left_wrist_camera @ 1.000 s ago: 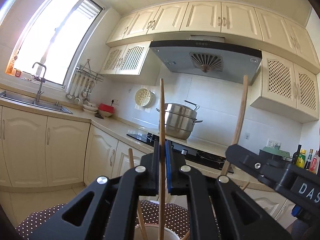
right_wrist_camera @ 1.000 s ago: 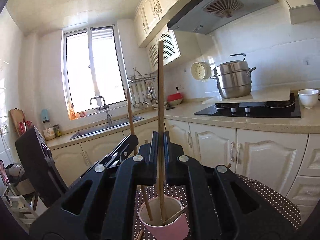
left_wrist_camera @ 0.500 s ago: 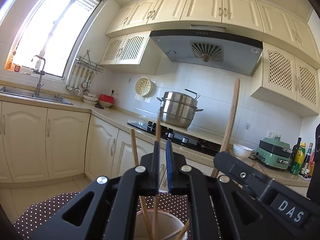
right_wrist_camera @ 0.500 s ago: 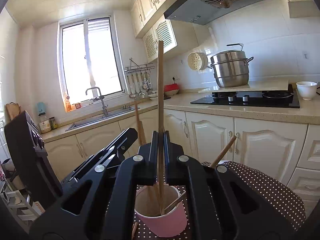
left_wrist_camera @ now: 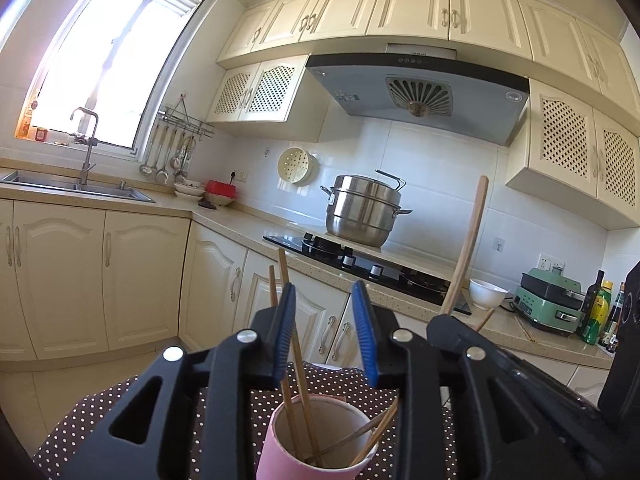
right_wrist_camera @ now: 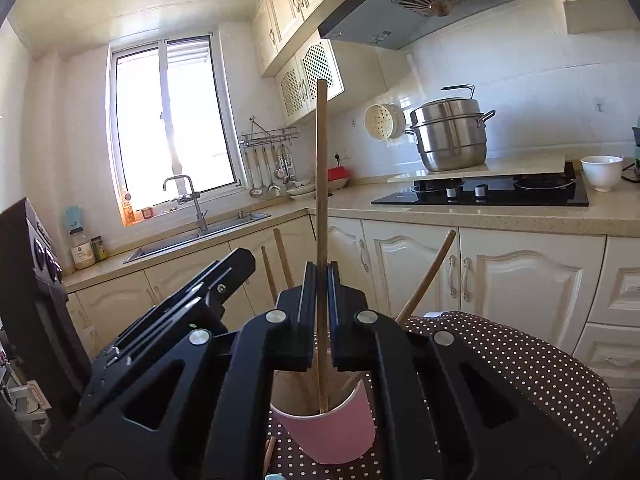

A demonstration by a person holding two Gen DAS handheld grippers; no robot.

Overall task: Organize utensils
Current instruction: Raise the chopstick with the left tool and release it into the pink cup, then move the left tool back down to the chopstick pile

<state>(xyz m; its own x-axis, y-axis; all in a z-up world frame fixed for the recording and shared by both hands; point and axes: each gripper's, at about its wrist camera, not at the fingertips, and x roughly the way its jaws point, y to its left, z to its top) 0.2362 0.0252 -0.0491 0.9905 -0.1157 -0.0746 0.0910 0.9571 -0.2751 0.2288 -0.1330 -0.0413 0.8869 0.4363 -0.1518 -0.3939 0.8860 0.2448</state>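
The left hand-held gripper point(left_wrist_camera: 325, 338) has spread apart, its chopstick now in the pink cup point(left_wrist_camera: 320, 438). The right hand-held gripper point(right_wrist_camera: 321, 314) stays clamped on an upright chopstick point(right_wrist_camera: 321, 184); next, lower and release it.

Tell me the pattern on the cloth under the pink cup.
Dark brown with small white polka dots; the cloth shows best in the right wrist view, beneath the pink cup.

Bright daylight pours through the window point(left_wrist_camera: 108, 64), which is blown out to white glare; cabinets point(left_wrist_camera: 412, 8) near it bow with fisheye distortion, corners vignette black, focus stays sharp.
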